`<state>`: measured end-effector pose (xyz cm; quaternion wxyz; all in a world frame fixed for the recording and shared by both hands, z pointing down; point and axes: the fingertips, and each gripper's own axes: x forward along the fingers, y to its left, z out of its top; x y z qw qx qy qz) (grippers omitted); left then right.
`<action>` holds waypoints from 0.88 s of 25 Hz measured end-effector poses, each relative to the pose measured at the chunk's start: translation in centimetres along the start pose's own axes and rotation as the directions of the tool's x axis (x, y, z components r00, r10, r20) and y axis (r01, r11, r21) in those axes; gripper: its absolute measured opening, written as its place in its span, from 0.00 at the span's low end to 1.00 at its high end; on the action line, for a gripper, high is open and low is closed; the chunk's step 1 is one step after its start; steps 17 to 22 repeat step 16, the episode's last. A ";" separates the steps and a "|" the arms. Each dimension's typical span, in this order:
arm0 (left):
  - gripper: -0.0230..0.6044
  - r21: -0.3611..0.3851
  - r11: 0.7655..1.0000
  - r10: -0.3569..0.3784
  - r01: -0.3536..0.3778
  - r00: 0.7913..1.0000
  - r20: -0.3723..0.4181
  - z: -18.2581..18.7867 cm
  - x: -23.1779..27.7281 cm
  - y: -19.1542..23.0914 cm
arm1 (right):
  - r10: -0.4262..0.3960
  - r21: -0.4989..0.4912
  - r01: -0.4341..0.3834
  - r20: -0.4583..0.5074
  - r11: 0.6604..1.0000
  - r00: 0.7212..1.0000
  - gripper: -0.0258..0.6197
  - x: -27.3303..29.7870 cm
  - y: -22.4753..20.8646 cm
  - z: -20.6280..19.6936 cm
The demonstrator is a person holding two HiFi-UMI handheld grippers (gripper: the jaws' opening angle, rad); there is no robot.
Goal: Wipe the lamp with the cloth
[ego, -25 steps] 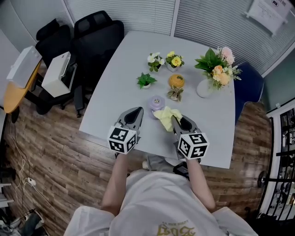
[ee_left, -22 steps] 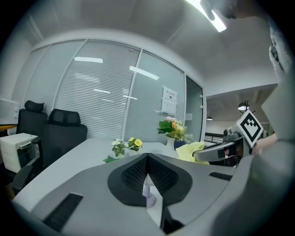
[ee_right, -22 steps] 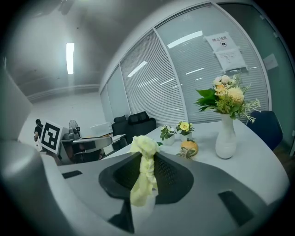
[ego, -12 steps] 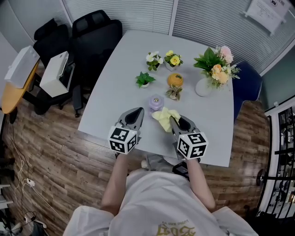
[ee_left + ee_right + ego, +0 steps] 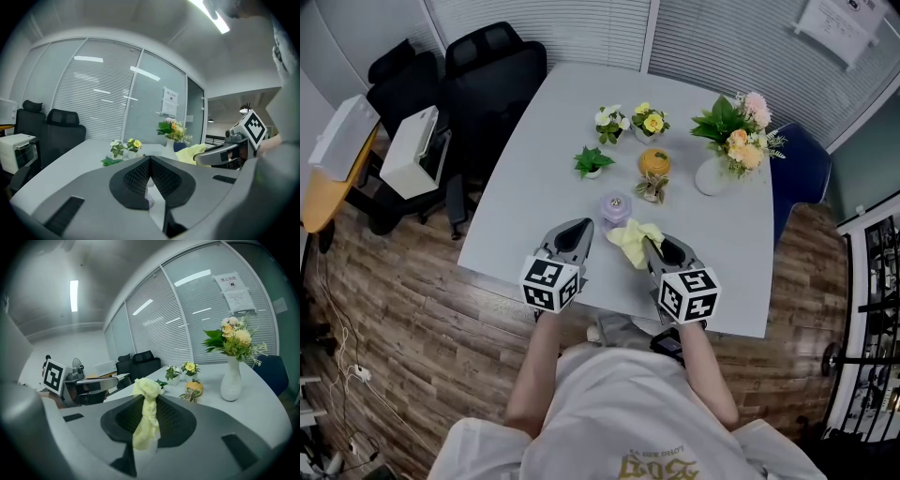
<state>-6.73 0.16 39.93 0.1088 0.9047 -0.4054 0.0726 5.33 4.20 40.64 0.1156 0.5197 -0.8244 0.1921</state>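
Head view: nothing is shifting, the cloth [image 5: 633, 238] hovering just near-right of the lamp [image 5: 616, 207]; left gripper view: left gripper [image 5: 150, 158] is sitting closed, empty; right gripper view: right gripper [image 5: 147, 397] is pinching the cloth, so wiping is seemingly still pending.

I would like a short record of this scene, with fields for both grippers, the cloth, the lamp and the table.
left gripper: shut, empty
right gripper: shut on the cloth
cloth: yellow, bunched, beside the lamp
lamp: small, purple, on the table
table: also bears a vase of flowers and small potted plants
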 end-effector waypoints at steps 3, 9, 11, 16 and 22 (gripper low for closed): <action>0.04 0.000 1.000 0.001 -0.001 1.000 -0.001 0.0 0.0 0.0 | 0.004 0.002 -0.004 0.002 1.000 1.000 0.17 0.0 0.0 0.1; 0.04 0.000 1.000 0.006 -0.006 1.000 0.004 0.1 0.0 0.2 | 0.022 -0.008 -0.022 0.003 1.000 1.000 0.17 0.1 0.1 0.2; 0.04 0.002 1.000 0.006 -0.006 1.000 0.002 0.0 0.0 0.2 | 0.024 -0.009 -0.024 0.002 1.000 1.000 0.17 0.2 0.1 0.2; 0.04 0.003 1.000 0.010 -0.010 1.000 0.004 0.2 -0.1 0.5 | 0.027 -0.010 -0.027 0.001 1.000 1.000 0.17 0.3 0.1 0.4; 0.04 0.003 1.000 0.010 -0.010 1.000 0.004 0.2 -0.1 0.5 | 0.027 -0.010 -0.027 0.001 1.000 1.000 0.17 0.3 0.1 0.4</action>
